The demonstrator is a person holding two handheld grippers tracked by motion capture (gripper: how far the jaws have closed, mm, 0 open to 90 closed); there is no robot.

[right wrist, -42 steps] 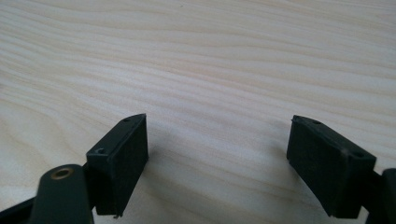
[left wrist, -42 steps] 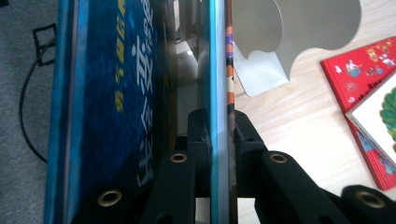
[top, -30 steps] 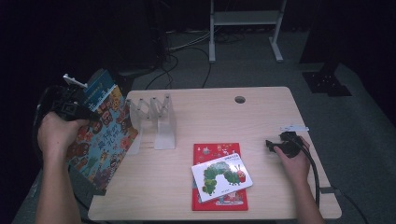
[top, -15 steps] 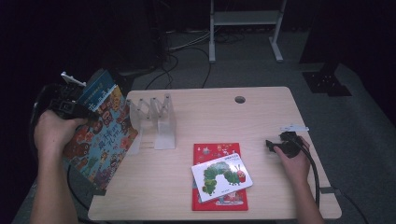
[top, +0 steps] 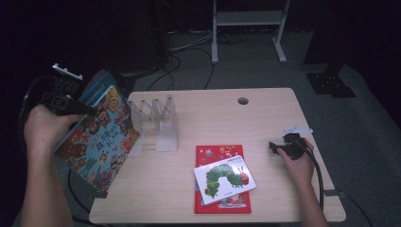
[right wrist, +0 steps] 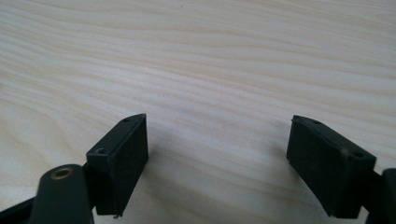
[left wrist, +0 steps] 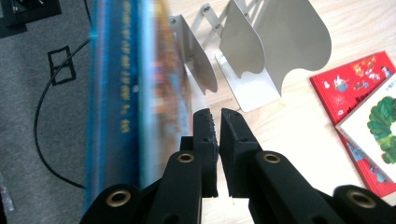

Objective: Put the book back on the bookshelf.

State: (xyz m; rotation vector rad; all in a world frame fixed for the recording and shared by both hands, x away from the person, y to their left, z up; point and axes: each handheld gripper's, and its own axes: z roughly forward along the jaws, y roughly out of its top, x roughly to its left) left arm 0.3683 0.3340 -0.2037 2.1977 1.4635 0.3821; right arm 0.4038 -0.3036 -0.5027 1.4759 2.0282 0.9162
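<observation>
Lifted slightly, book [top: 97, 137] hangs beside pale wooden table [top: 265, 118]

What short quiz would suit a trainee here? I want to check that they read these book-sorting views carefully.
1. True or false: the white caterpillar book lies on top of the red book.
2. The right gripper has its jaws: A) open over the bare table; B) shut on a book; C) clamped on a cable.
3. What stands on the table between the large colourful book and the red book?
Key: 1 true; 2 A; 3 the metal book rack.
</observation>
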